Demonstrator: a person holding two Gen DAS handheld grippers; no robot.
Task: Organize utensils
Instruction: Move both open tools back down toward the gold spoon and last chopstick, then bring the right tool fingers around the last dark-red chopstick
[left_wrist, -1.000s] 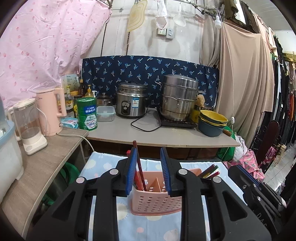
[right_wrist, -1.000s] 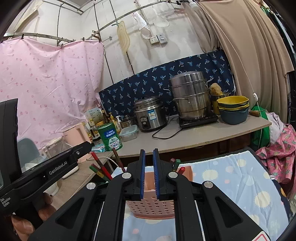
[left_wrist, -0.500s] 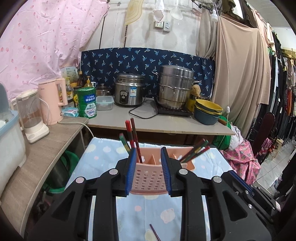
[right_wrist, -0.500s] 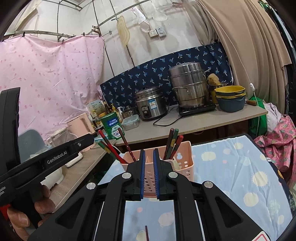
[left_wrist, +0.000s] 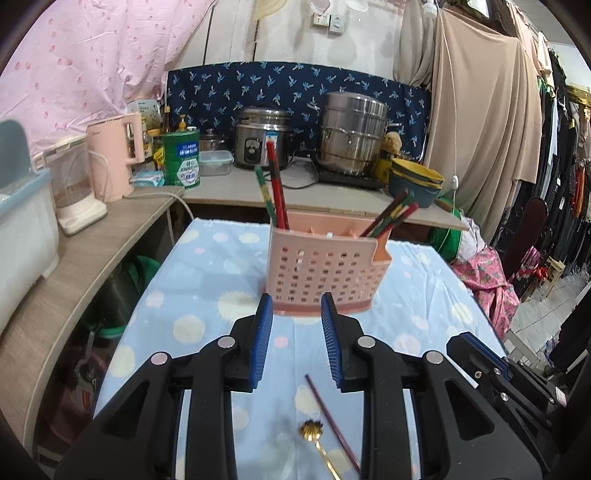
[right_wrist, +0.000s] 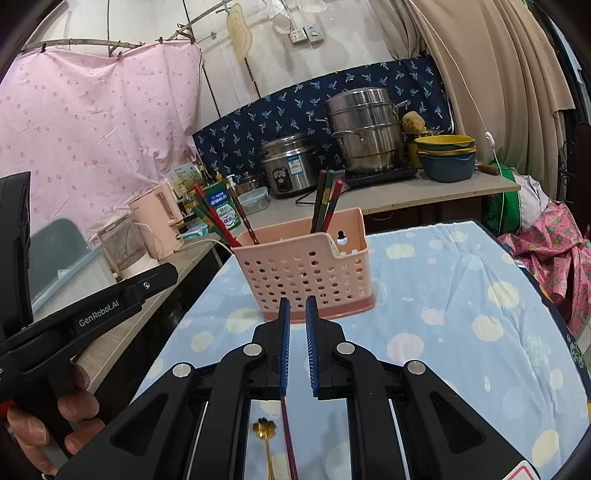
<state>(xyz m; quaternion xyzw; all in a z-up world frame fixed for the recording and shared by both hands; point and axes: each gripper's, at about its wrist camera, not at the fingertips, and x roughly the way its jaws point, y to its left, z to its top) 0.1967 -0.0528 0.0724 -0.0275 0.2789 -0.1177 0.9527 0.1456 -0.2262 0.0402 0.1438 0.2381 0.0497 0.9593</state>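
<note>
Nearby, perforated pink plastic caddy (left_wrist: 325, 271); left tongs (left_wrist: 296, 306) spread, right tongs (right_wrist: 296, 308) pressed together

The gold spoon (left_wrist: 317, 441) near the pink utensil basket (left_wrist: 325, 273) runs off the bottom edge, its handle end unseen; the dark red chopstick (left_wrist: 330, 419) beside it blurs toward that edge. The basket's walls hide the lower ends of the chopsticks (right_wrist: 327, 206) standing inside. The green can (left_wrist: 181, 158) behind the basket carries print too small to read.

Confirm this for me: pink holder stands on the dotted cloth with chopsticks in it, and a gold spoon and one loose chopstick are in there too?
Not quite: the gold spoon and loose chopstick lie on the dotted cloth before the pink holder, per the left wrist view.
</note>
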